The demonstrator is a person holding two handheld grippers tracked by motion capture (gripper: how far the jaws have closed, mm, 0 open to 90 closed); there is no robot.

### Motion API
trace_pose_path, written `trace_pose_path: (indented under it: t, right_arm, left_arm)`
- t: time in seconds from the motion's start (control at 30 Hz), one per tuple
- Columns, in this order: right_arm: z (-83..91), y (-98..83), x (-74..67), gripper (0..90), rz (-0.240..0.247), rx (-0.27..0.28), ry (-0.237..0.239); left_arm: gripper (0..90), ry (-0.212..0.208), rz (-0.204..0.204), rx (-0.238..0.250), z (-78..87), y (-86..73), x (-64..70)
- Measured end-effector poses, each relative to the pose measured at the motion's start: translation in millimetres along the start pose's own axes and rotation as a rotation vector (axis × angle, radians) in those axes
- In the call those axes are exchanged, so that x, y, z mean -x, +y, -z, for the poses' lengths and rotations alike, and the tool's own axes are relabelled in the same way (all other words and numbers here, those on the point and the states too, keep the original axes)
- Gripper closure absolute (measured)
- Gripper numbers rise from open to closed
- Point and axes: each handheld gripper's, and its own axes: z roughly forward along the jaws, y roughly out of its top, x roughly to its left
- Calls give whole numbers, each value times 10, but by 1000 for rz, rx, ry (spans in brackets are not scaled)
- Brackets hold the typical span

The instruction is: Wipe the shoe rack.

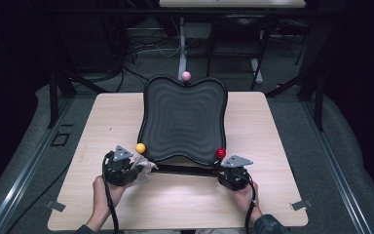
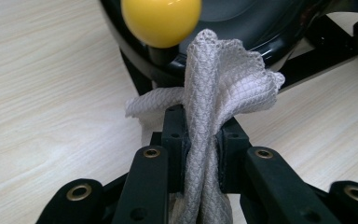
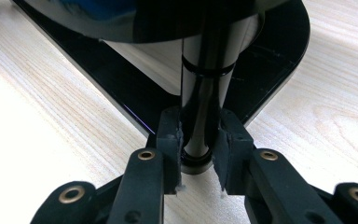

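High view: the left tool (image 1: 129,163) sits at the near-left corner of the black, ripple-surfaced tray on its stand (image 1: 182,119), just beside the yellow ball knob (image 1: 140,147), with the white mesh cloth (image 1: 145,165) bunched at its tip. The right tool (image 1: 226,170) is at the near-right corner, under the red ball knob (image 1: 221,153). A pink ball knob (image 1: 186,75) tops the far edge, above the light wooden table (image 1: 272,146).

Left gripper view: jaws clenched on the cloth (image 2: 209,126), its long axis running straight out along them, fanning open beside the yellow knob (image 2: 161,21).

Right gripper view: jaws clamped on a glossy black post (image 3: 205,102) of the stand, which runs up and away from the tool.
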Motion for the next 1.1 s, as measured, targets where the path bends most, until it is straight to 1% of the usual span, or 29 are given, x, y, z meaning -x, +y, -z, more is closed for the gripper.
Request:
trace_pose_path:
  t: [0.1,0.17,0.23,0.33,0.43,0.47,0.53,0.67,0.77,0.87,1.0,1.1]
  right_arm:
    - [0,0,0,737,0,0,-1]
    - [0,0,0,737,0,0,0]
    - [0,0,2,737,-1,0,0]
    - [-1,1,4,737,0,0,2]
    - [-2,1,0,737,-1,0,2]
    - [-3,2,-1,737,-1,1,2]
    - [-3,2,-3,737,-1,1,2]
    - [-3,2,-7,737,0,0,1]
    - [-3,3,-6,737,0,0,1]
    - [-3,2,-5,737,0,0,1]
    - [-3,2,-5,736,0,1,2]
    - [-3,1,-4,736,0,1,2]
  left_arm:
    - [770,-13,2,-2,-13,19,34]
    - [767,-30,8,-1,-20,31,56]
    - [766,-34,1,-1,-32,45,87]
    - [766,-54,-2,-1,-52,69,132]
    - [770,-76,5,4,-74,96,187]
    - [771,-79,0,4,-80,109,203]
    - [773,-89,9,9,-99,127,240]
    - [774,-109,8,10,-147,160,304]
    - [773,-122,1,1,-182,189,344]
    - [769,-139,10,1,-232,219,385]
    - [769,-173,41,3,-304,257,417]
    - [769,-191,56,-3,-362,295,438]
